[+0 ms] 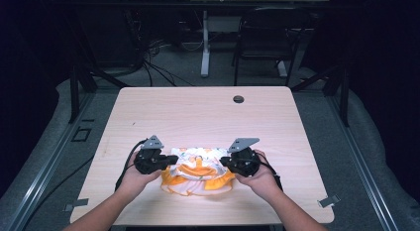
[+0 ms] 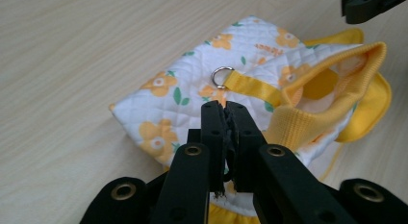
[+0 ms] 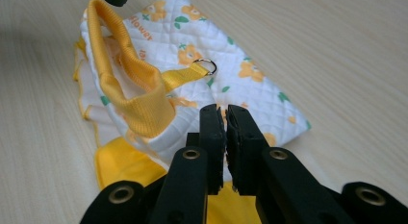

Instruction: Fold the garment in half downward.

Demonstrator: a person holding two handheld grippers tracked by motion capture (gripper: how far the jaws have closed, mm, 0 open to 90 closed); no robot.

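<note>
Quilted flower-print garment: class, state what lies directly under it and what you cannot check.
The quilted flower-print garment lies on the wooden table, with yellow frill showing beneath its white quilted layer. Whatever sits under the folded middle is covered, so it cannot be told.

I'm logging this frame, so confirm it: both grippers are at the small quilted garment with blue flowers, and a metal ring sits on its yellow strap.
Not quite: the flowers on the quilted garment are orange-yellow, not blue, as the left gripper view shows. Both grippers are at it, and the metal ring does sit on the yellow strap.
</note>
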